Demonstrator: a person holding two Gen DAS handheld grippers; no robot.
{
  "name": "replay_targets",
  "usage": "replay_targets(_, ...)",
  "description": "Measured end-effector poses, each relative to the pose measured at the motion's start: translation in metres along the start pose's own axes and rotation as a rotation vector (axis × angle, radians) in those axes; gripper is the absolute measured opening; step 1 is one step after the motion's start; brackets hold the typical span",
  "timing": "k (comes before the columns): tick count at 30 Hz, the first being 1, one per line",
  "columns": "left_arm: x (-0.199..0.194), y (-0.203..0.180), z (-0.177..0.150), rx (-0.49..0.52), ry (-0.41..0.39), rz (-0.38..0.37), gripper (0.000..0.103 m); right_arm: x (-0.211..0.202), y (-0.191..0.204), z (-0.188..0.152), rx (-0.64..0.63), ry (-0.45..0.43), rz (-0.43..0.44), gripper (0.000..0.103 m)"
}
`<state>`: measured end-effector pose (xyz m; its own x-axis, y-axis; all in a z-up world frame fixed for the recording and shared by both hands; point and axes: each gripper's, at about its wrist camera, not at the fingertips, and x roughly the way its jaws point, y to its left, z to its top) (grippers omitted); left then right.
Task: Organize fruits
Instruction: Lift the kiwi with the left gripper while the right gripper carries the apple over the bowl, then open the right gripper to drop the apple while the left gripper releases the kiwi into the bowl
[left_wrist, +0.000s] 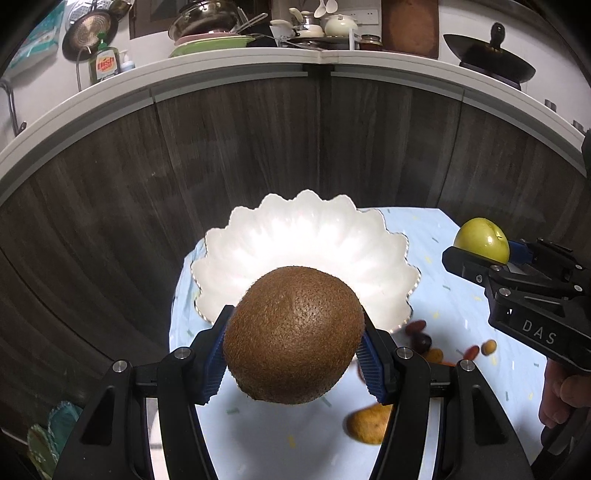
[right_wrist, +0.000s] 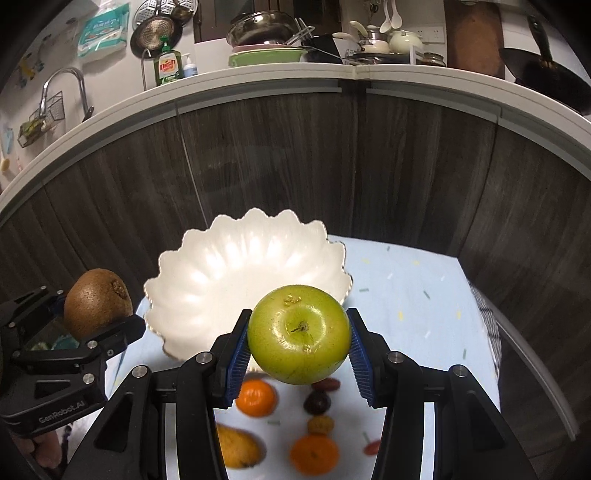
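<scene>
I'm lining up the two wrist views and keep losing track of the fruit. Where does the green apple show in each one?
Left wrist view: green apple at the right edge, in the right gripper.
Right wrist view: the apple sits centre, between that gripper's blue fingers.
Shared landmark: the empty white scalloped bowl on the blue cloth.

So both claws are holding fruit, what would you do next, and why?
Probably carry both forward over the white scalloped bowl and lower them. The left claw grips a kiwi, the right claw a green apple, and the bowl looks empty.
</scene>
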<state>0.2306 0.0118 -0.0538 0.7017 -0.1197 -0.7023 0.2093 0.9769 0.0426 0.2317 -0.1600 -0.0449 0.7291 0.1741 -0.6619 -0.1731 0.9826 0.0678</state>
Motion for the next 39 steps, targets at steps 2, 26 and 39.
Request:
replay_targets(2,0.006,0.003,0.004,0.000,0.002,0.001,0.060,0.007,0.000,0.005,0.003,0.008,0.005,0.049)
replay_targets(26,0.071,0.039,0.027,-0.044,0.064,0.040,0.060,0.090,-0.013,0.020,0.062,0.136,-0.056,0.049)
replay_targets(39,0.086,0.045,0.018,-0.047,0.124,0.067,0.061,0.108,-0.008,0.019,0.061,0.176,-0.035,0.050)
